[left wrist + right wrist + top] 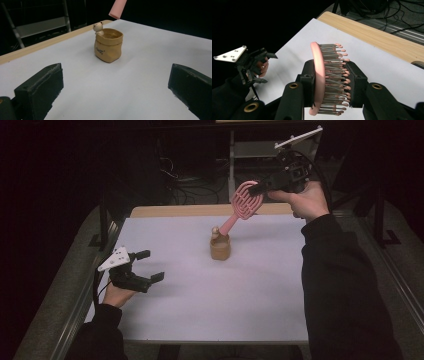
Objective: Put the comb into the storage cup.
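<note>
At the near left of the surface (260, 310) the left gripper (148, 266) sits low, just above the white cover, with its fingers (41, 90) spread wide apart and nothing between them. They face the small tan pot (220, 248) that stands upright near the middle of the surface, and from the left gripper view the pot sits squarely between the two fingers, though well ahead of them. The pot is shaped like a crumpled paper bag, with a little bear figure (98, 27) peeking over its far rim.

Up and to the right, the right gripper (260, 189) is held high over the far edge of the surface, clamped on the head of a pink hairbrush (243, 205). In the right gripper view the fingers press on the brush head (319, 80) from both sides, one against its smooth back and the other against the tips of the bristles.

The brush's long axis runs on a slant: head up and to the right in the grip, handle pointing down and to the left toward the pot. The handle's end (117, 10) hangs above the pot's opening and, as far as the left gripper view shows, clear of it.

So the work looks about halfway (picking up the brush is done, standing it in the pot is not). What seems left is to lower the handle into the opening and let go, perhaps with the left gripper steadying the pot.
</note>
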